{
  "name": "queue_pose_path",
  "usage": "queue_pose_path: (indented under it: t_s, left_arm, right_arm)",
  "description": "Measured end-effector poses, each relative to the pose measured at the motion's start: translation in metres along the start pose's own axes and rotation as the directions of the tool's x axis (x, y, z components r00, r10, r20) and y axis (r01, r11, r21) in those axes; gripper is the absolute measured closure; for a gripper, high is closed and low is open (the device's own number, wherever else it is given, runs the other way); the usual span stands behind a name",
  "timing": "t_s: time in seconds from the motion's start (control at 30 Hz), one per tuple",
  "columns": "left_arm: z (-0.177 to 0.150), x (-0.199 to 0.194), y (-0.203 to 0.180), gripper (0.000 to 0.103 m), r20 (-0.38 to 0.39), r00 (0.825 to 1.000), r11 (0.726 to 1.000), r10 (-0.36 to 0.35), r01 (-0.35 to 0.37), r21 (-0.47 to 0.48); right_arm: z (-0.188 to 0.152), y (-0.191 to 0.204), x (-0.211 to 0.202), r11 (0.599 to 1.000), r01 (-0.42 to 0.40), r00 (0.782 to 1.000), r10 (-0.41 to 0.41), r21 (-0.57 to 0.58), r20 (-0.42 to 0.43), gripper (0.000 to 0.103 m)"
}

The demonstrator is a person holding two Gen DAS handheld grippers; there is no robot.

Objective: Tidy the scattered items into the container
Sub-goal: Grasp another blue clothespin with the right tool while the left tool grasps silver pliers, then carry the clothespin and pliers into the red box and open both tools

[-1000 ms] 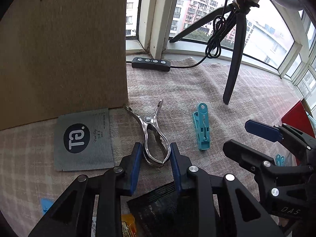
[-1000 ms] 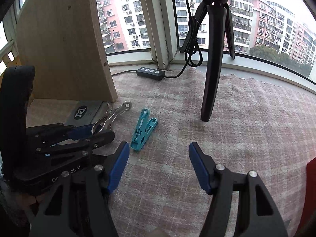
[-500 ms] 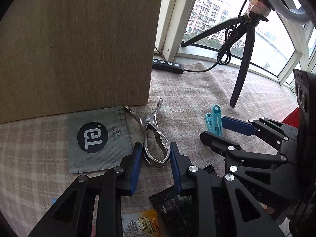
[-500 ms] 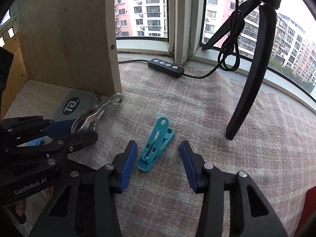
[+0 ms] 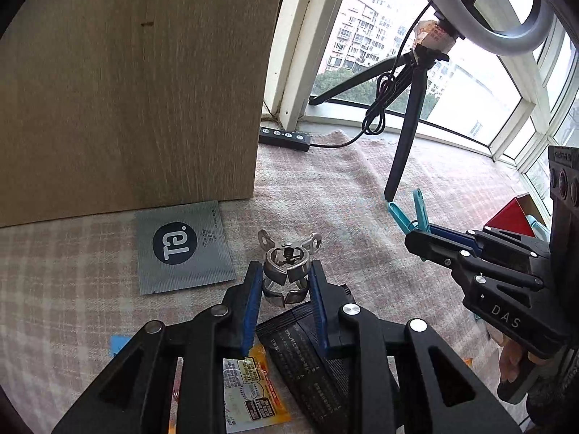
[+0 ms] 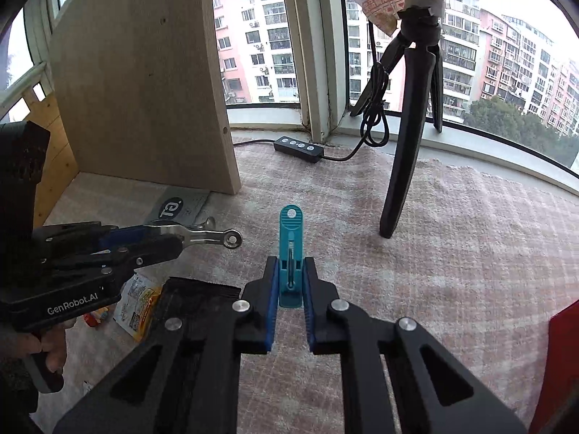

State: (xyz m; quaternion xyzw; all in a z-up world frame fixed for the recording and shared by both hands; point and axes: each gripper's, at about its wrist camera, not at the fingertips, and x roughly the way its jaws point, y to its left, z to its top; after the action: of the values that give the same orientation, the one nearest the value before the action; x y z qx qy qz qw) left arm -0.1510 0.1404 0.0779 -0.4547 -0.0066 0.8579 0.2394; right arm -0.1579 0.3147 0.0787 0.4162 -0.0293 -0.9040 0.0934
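Gripper states first: the left gripper (image 5: 286, 282) is clamped on a metal clip (image 5: 287, 266), its blue pads pressing the clip's jaw end from both sides while the two looped handles stick out in front, and the clip is clear of the checked cloth (image 5: 343, 195) that covers the worktop. In the right wrist view the right gripper (image 6: 290, 282) has its jaws closing on a teal clothespin (image 6: 290, 242), which stands between the blue pads with its rounded end pointing away; the pads are against its sides. A grey sachet (image 5: 181, 246) with a round dark logo lies flat on the cloth just left of the metal clip, next to the foot of a tall wooden board (image 5: 126, 83). Under the left gripper lie a black packet (image 5: 304, 347) and a small orange and white packet (image 5: 249, 390), side by side. Farther back stands a black tripod (image 6: 405, 152), with a black switch box (image 6: 298, 148) on a cable by the window frame. A red box (image 5: 512, 217) shows at the right edge of the left wrist view, behind the right gripper.
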Motion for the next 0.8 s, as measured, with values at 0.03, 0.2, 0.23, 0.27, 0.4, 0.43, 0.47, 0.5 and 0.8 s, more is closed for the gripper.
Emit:
queue_pose_path:
  t_s: [0.03, 0.2, 0.23, 0.27, 0.4, 0.43, 0.47, 0.5, 0.8]
  left_arm:
    - [-0.001, -0.007, -0.006, 0.079, 0.007, 1.000, 1.000, -0.005, 0.005, 0.017]
    - [0.003, -0.016, -0.048, 0.079, 0.030, 0.999, 0.994, -0.045, 0.042, 0.105]
    - [0.005, -0.014, -0.059, 0.079, 0.035, 0.998, 0.991, -0.061, 0.056, 0.120]
    - [0.011, -0.012, -0.071, 0.079, 0.039, 0.996, 0.988, -0.082, 0.076, 0.137]
    - [0.015, -0.018, -0.133, 0.079, 0.031, 0.983, 0.958, -0.179, 0.167, 0.234]
    - [0.015, -0.020, -0.150, 0.079, 0.024, 0.978, 0.946, -0.207, 0.194, 0.259]
    - [0.015, -0.023, -0.167, 0.079, 0.017, 0.972, 0.933, -0.235, 0.221, 0.284]
    - [0.015, -0.026, -0.184, 0.079, 0.009, 0.965, 0.919, -0.262, 0.246, 0.309]
    - [0.011, -0.026, -0.337, 0.079, -0.068, 0.905, 0.780, -0.419, 0.397, 0.483]
  right_arm:
    - [-0.002, -0.005, -0.012, 1.000, -0.004, 1.000, 0.004, 0.013, 0.021, 0.091]
    - [-0.023, -0.034, -0.083, 0.995, 0.004, 0.992, -0.016, 0.096, 0.124, 0.091]
    - [-0.028, -0.041, -0.095, 0.993, 0.009, 0.989, -0.026, 0.117, 0.143, 0.091]
    - [-0.034, -0.048, -0.109, 0.990, 0.019, 0.987, -0.042, 0.141, 0.158, 0.091]
    - [-0.065, -0.086, -0.161, 0.966, 0.071, 0.973, -0.122, 0.247, 0.197, 0.091]
    - [-0.073, -0.096, -0.172, 0.959, 0.100, 0.968, -0.156, 0.266, 0.199, 0.091]
    - [-0.082, -0.106, -0.183, 0.950, 0.129, 0.961, -0.190, 0.285, 0.199, 0.091]
    - [-0.090, -0.117, -0.195, 0.940, 0.153, 0.955, -0.221, 0.306, 0.200, 0.091]
    - [-0.141, -0.213, -0.287, 0.826, 0.334, 0.874, -0.452, 0.453, 0.179, 0.091]
